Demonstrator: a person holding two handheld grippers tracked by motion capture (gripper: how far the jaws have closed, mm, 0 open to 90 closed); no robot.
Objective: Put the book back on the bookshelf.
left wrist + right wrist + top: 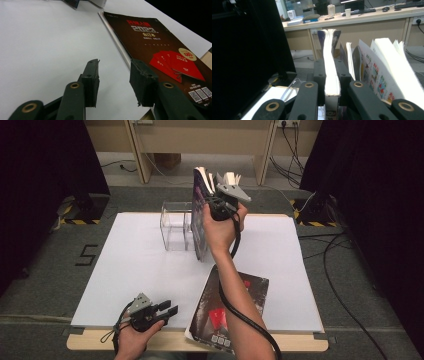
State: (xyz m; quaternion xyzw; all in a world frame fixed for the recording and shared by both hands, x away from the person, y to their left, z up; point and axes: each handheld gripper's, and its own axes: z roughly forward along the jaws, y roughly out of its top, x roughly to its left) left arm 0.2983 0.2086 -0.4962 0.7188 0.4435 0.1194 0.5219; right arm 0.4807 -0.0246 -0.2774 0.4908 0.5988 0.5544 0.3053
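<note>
I'm mid-carry, as I read it: my right gripper (pixel 212 202) is clamped on part of the page block of a thick book (pixel 199 220), held upright just beside the clear acrylic box (pixel 176 225) at twelve o'clock on the white sheet (pixel 135 270). In the right gripper view the jaws pinch a wad of pages (pixel 331 75) while the rest fan loose at two o'clock. Next I judge I must lower the book into or against the box, keeping the loose leaves from catching its rim. Open room lies at nine o'clock. My left gripper (pixel 167 309) rests at seven o'clock near the table's front edge, jaws apart on nothing, with the dark magazine (pixel 160 47) lying flat just beside it, overhanging that edge.
</note>
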